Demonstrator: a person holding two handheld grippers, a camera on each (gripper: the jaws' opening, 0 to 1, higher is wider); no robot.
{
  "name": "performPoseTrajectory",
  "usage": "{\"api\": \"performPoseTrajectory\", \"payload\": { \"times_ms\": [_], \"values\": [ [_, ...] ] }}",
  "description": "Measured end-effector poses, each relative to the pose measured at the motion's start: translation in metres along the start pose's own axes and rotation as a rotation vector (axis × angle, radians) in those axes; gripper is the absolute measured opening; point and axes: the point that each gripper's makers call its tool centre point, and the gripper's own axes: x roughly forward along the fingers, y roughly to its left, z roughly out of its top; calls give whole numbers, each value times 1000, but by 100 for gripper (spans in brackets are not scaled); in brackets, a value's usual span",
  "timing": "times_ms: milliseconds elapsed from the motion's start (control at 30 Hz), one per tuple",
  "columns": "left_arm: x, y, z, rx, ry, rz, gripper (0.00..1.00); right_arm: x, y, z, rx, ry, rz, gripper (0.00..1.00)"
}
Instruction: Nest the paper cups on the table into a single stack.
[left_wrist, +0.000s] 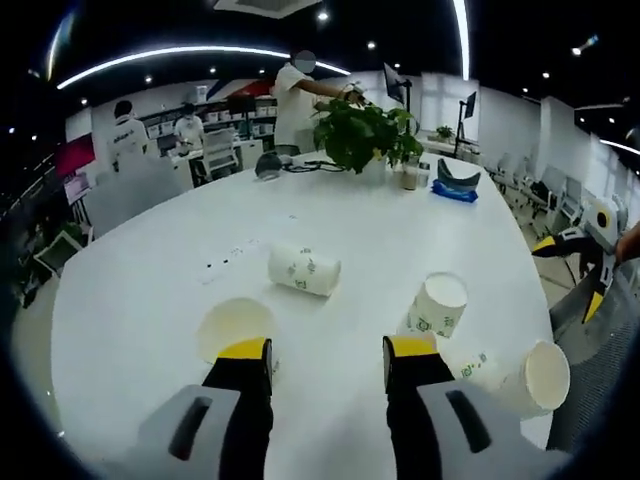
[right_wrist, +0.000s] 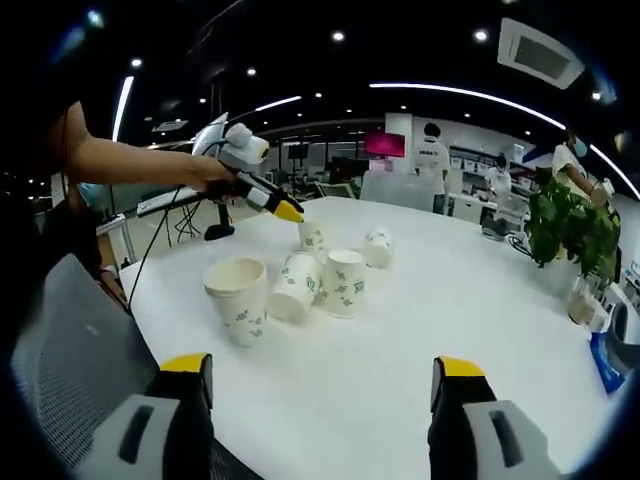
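Observation:
Several white paper cups with green print are spread over the white table (left_wrist: 140, 290). In the left gripper view one cup (left_wrist: 236, 328) stands by my left jaw, one cup (left_wrist: 303, 270) lies on its side ahead, another (left_wrist: 437, 305) stands right of centre, and a tipped cup (left_wrist: 522, 378) lies past my right jaw. My left gripper (left_wrist: 327, 350) is open and holds nothing. The right gripper (left_wrist: 566, 275) hovers off the table's right edge. In the right gripper view the cups (right_wrist: 240, 298) (right_wrist: 343, 282) cluster ahead of my open right gripper (right_wrist: 322, 367), and a hand holds the left gripper (right_wrist: 280, 208) over them.
A potted plant (left_wrist: 362, 132) (right_wrist: 570, 225) stands at the table's far side, with a blue object (left_wrist: 455, 190) (right_wrist: 606, 360) near it. A grey chair (right_wrist: 70, 340) sits at the table's edge. Several people stand at desks in the background.

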Motion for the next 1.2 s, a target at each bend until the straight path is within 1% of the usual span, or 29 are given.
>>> {"api": "performPoseTrajectory", "payload": {
  "times_ms": [267, 333, 400, 467, 533, 633, 700, 800, 967, 1200],
  "values": [
    [16, 12, -7, -18, 28, 18, 40, 0, 0, 0, 0, 8, -5, 91],
    [23, 22, -9, -10, 39, 44, 40, 0, 0, -1, 3, 10, -5, 91],
    [25, 22, -9, -2, 50, 55, 39, 0, -1, -1, 5, 7, -5, 91],
    [31, 26, -9, -6, 58, 60, 38, 0, -1, -1, 6, 9, -7, 91],
    [30, 25, -7, -5, 65, 66, 34, 0, -2, -1, 6, 9, -11, 91],
    [32, 24, -10, -4, 75, 67, 29, -1, -3, -1, 9, 8, -15, 91],
    [35, 25, -12, -9, 85, 65, 23, -1, -3, -1, 9, 8, -16, 90],
    [35, 23, -18, 19, 109, 55, 14, -1, -3, -1, 8, 10, -17, 90],
    [34, 21, -23, 40, 129, 44, 4, -1, -3, -1, 7, 15, -18, 90],
    [27, 19, -22, 52, 126, 38, 2, -1, -2, -2, 3, 19, -15, 89]
  ]
}}
